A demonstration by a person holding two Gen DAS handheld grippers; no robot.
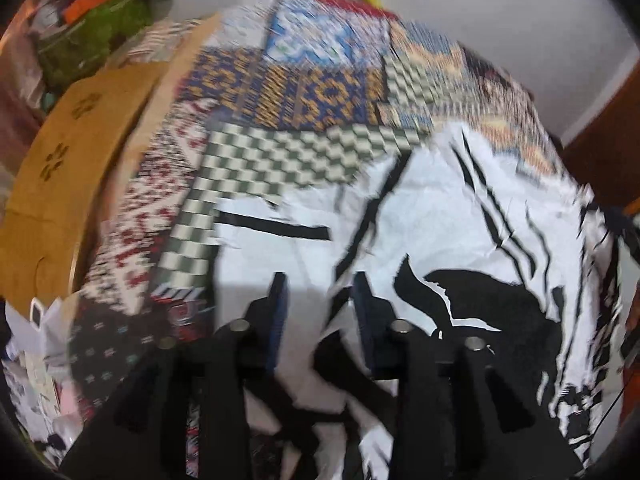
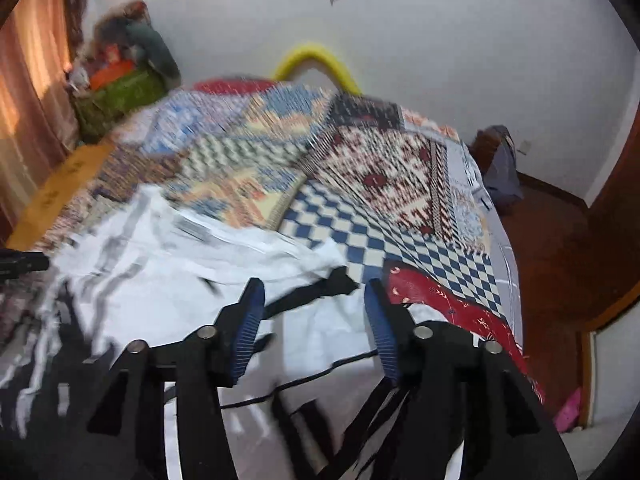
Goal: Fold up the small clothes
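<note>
- The white garment (image 1: 440, 216) with black printed streaks lies spread and rumpled on the bed, toward its near edge; in the right wrist view it (image 2: 224, 256) reaches toward the bed's left side.
- It looks light, thin and limp, so it will likely sag and crease when lifted; a hem or a corner with black trim seems the surest place to pinch.
- The left gripper (image 1: 320, 284) hangs over the cloth with its jaws apart, holding nothing.
- The right gripper (image 2: 316, 288) is likewise spread wide above a black-edged fold, empty.
- Both views are blurred, so fine folds cannot be told.
- The patchwork quilt (image 2: 360, 184) covers the bed and looks soft, so the cloth may drag on it.
- A yellow curved bar (image 2: 316, 60) rises at the far edge, a green box (image 2: 120, 96) stands at the far left corner, and a white wall (image 2: 440, 40) lies beyond.
</note>
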